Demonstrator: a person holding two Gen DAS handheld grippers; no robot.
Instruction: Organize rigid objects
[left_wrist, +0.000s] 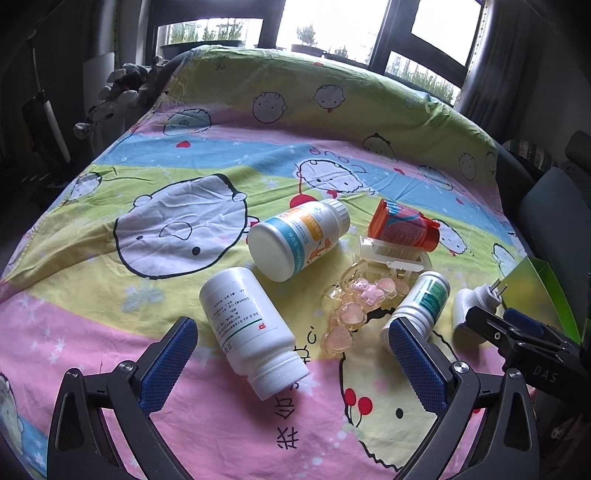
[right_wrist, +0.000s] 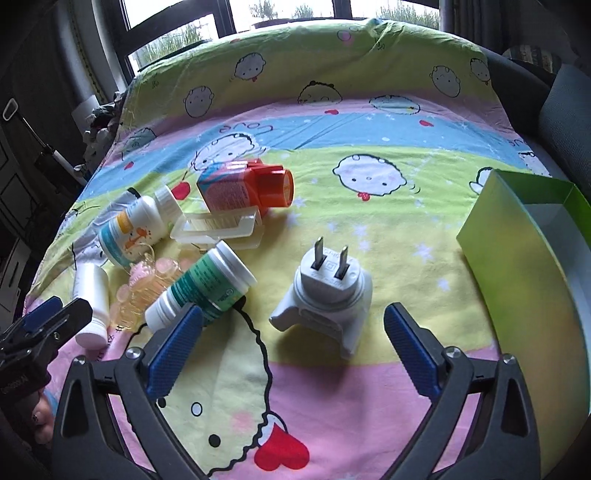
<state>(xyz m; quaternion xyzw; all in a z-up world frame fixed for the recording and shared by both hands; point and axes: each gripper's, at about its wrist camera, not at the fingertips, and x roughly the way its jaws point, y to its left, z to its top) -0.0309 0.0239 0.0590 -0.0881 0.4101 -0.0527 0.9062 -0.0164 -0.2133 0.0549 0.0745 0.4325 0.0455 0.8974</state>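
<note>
Seemingly pre-grasp step: left gripper (left_wrist: 291, 350) gaped wide, empty, straddling white bottle (left_wrist: 251, 328) lying on bedsheet (left_wrist: 110, 295). Right gripper (right_wrist: 293, 350) equally wide, empty, framing wall plug (right_wrist: 325, 291). Green box (right_wrist: 524, 266) at right, open. Next: lower, close, lift.

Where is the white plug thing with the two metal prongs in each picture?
Left wrist view: the white plug lies at the far right, just past the right gripper poking in.
Right wrist view: the same plug sits in the middle, straight ahead of the open right gripper.
Shared landmark: the green-labelled bottle lies to the plug's left in both.
</note>
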